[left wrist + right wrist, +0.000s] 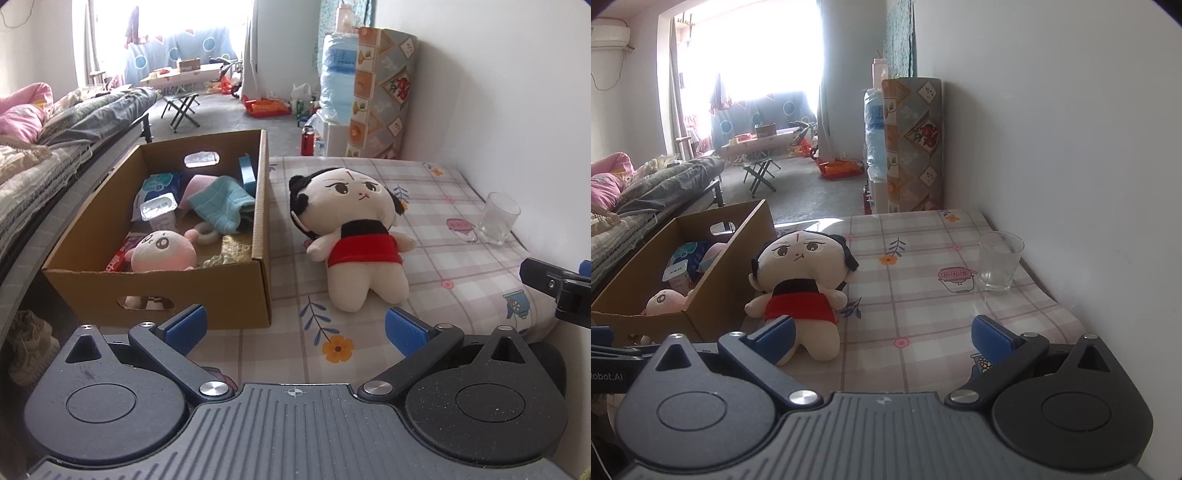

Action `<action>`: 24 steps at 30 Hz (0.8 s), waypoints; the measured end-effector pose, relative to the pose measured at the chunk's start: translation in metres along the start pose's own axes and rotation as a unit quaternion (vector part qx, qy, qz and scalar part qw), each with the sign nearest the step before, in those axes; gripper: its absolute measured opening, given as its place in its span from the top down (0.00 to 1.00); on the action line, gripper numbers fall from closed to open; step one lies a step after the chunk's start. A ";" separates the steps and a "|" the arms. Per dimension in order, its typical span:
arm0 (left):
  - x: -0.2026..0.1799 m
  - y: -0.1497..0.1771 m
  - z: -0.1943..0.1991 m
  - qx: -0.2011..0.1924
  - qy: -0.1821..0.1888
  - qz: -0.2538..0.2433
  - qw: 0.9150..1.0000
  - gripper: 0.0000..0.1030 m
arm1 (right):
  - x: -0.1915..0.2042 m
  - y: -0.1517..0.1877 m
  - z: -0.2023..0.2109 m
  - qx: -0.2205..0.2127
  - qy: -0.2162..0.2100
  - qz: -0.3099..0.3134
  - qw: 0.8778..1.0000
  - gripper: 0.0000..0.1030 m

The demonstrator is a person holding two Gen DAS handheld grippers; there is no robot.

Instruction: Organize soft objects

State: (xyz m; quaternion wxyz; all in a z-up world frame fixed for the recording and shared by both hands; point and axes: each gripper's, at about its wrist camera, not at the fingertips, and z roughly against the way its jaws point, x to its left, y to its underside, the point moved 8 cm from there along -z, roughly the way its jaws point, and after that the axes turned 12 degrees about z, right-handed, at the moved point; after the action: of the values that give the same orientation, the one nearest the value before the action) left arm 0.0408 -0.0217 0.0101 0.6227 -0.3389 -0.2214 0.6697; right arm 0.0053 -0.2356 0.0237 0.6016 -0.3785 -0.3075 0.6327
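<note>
- Your left gripper [295, 328]: jaws spread wide, nothing between the blue pads, held low over the patterned table cover [461, 258], pointing between the box and the doll.
- Your right gripper [882, 336]: likewise wide open and empty; its left pad overlaps the doll's legs in the right wrist view, though you cannot tell from this whether they touch.
- Plush doll [354, 229]: cream body, black hair, red skirt; lies on its back on the cover, just right of the box, head toward the far end of the table.
- Cardboard box [166, 284]: open-topped, with handle cut-outs, standing on the left part of the table.
- Box contents, soft: pink plush toy [162, 253] at the near end; teal cloth [221, 206] toward the far right, a pink cloth [199, 184] under it.
- Box contents, other: foil-lidded cup [159, 210], a blue-green packet [160, 184] behind it, a red wrapper [116, 262] at the near left.
- Clear glass [999, 260]: upright near the wall on the right, well apart from the doll.
</note>
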 end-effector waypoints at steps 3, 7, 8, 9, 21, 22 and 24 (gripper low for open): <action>0.003 0.000 0.000 0.003 -0.002 0.006 1.000 0.00 | -0.001 -0.001 -0.001 0.000 0.000 0.000 1.000 0.00; 0.006 0.000 0.001 0.003 -0.005 0.010 1.000 0.00 | 0.001 -0.001 0.000 0.000 -0.002 -0.002 1.000 0.00; 0.007 0.000 0.002 0.002 -0.005 0.011 1.000 0.00 | 0.000 -0.001 0.000 0.000 -0.002 -0.001 1.000 0.00; 0.007 0.000 0.002 0.002 -0.005 0.011 1.000 0.00 | 0.000 -0.001 0.000 -0.001 -0.002 -0.001 1.000 0.00; 0.006 0.001 0.002 0.004 -0.003 0.003 1.000 0.00 | -0.001 0.001 -0.002 0.005 0.000 -0.003 1.000 0.00; 0.006 0.001 0.002 0.003 -0.004 0.003 1.000 0.00 | -0.001 0.001 -0.002 0.005 0.000 -0.003 1.000 0.00; 0.006 0.001 0.001 0.004 -0.005 0.003 1.000 0.00 | -0.001 0.001 -0.003 0.005 0.000 -0.002 1.000 0.00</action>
State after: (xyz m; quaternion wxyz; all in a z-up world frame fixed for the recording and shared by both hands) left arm 0.0389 -0.0160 0.0092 0.6212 -0.3340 -0.2207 0.6737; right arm 0.0070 -0.2365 0.0214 0.6048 -0.3744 -0.3053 0.6330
